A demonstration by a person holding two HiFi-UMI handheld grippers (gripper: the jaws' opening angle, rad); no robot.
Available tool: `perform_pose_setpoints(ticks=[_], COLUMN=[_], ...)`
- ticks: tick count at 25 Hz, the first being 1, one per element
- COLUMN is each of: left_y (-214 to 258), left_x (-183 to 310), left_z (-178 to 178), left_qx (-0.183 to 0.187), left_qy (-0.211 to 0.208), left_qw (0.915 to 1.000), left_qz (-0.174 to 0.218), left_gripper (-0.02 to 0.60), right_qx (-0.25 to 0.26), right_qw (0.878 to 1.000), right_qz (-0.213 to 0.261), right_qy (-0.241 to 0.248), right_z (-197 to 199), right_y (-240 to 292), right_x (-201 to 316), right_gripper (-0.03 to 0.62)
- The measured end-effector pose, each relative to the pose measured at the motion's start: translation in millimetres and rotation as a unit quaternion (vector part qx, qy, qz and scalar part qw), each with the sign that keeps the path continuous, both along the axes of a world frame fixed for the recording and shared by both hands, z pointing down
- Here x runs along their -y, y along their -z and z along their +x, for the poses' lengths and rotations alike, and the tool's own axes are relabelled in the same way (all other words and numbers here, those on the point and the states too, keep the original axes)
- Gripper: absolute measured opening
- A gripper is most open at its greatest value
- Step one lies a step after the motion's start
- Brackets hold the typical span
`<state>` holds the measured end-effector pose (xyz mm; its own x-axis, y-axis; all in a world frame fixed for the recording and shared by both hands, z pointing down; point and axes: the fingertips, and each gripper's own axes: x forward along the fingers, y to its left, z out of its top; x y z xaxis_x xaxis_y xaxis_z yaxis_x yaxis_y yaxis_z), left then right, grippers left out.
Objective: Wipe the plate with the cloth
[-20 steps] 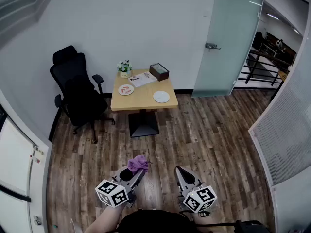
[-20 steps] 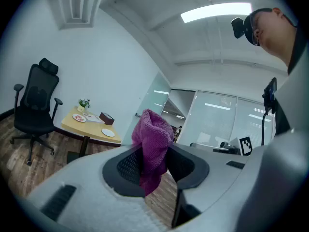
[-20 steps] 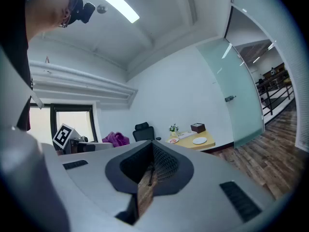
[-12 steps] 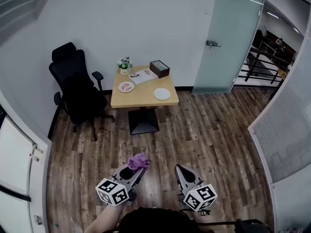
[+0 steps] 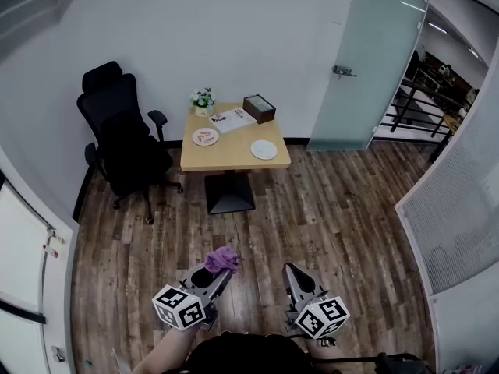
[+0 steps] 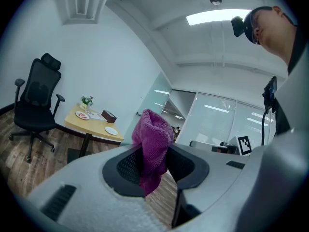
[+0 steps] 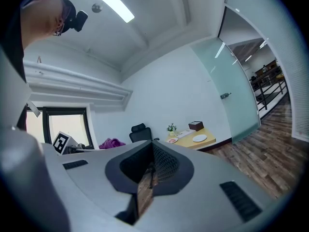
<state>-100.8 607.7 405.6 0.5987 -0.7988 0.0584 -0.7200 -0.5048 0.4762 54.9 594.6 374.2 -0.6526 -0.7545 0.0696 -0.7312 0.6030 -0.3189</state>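
The left claw (image 6: 153, 161) pinches the bunched purple terry cloth (image 6: 153, 132). The right claw (image 7: 150, 172) is pressed together, empty. The round white plate (image 5: 263, 149) lies on the square wooden desk (image 5: 234, 160); both claws are well apart from that desk.

Risk: a shallow pinch may release the cloth under wiping drag. Plate soiling is too small to resolve.

Cloth (image 6: 153, 139) is fuzzy purple pile fabric, my left gripper (image 5: 210, 280) matt grey plastic with black mesh-textured inner faces, floor (image 5: 327, 209) dark wood plank, table (image 5: 230, 156) smooth pale wood, plate (image 5: 263, 149) smooth white, door (image 5: 366, 61) frosted glass.
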Motion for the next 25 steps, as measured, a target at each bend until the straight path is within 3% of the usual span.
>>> perform_pose_setpoints(ticks=[7, 14, 25], left_y=[-17.3, -26.2, -34.4], left_x=[4.8, 18.3, 92.9], left_z=[-27.4, -20.5, -10.7], left_qx=[0.002, -0.007, 0.012], left_qy=[-0.022, -0.047, -0.030], left_qw=[0.9996, 0.9985, 0.9986], left_qz=[-0.017, -0.028, -0.042], left_gripper=[0.132, 0.132, 0.132], right_qx=[-0.013, -0.024, -0.016], right_qw=[0.999, 0.998, 0.999], right_qz=[-0.021, -0.035, -0.046], right_qy=[-0.020, -0.038, 0.002], right_z=[-20.6, -10.1, -7.4], right_y=[-18.1, -23.1, -37.2], right_x=[-7.5, 3.2, 87.4], right_gripper=[0.000, 0.000, 0.000])
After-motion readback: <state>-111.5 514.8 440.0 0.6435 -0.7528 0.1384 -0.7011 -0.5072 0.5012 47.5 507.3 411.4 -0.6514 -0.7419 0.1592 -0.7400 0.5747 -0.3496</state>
